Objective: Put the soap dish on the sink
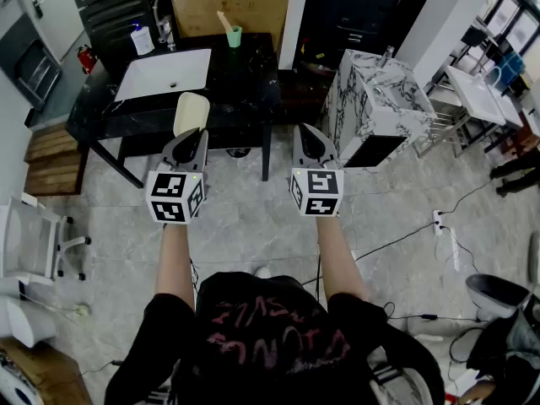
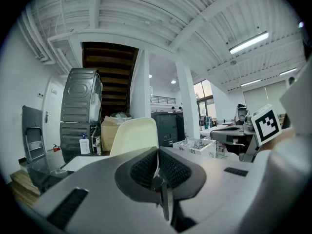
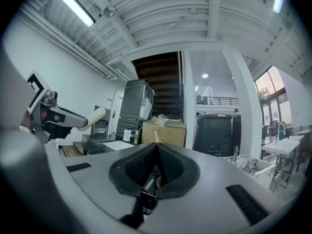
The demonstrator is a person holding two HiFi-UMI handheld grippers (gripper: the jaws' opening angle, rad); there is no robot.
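Note:
My left gripper (image 1: 189, 142) is shut on a cream soap dish (image 1: 191, 111), which sticks out beyond the jaws toward the black table. In the left gripper view the soap dish (image 2: 134, 135) stands upright, pinched at its edge by the left gripper (image 2: 157, 153). A white rectangular sink (image 1: 164, 73) lies on the black table (image 1: 245, 91), ahead and to the left. My right gripper (image 1: 310, 144) is held level beside the left one, its jaws shut with nothing between them. In its own view, the right gripper (image 3: 156, 148) points at a cardboard box.
On the table stand a soap bottle (image 1: 142, 40) and a green cup (image 1: 234, 36). A cardboard box (image 1: 232, 2) is behind it. A marble vanity (image 1: 376, 108) stands to the right. A white chair (image 1: 27, 243) is at the left, and a power strip (image 1: 438, 220) with cables lies on the tiled floor.

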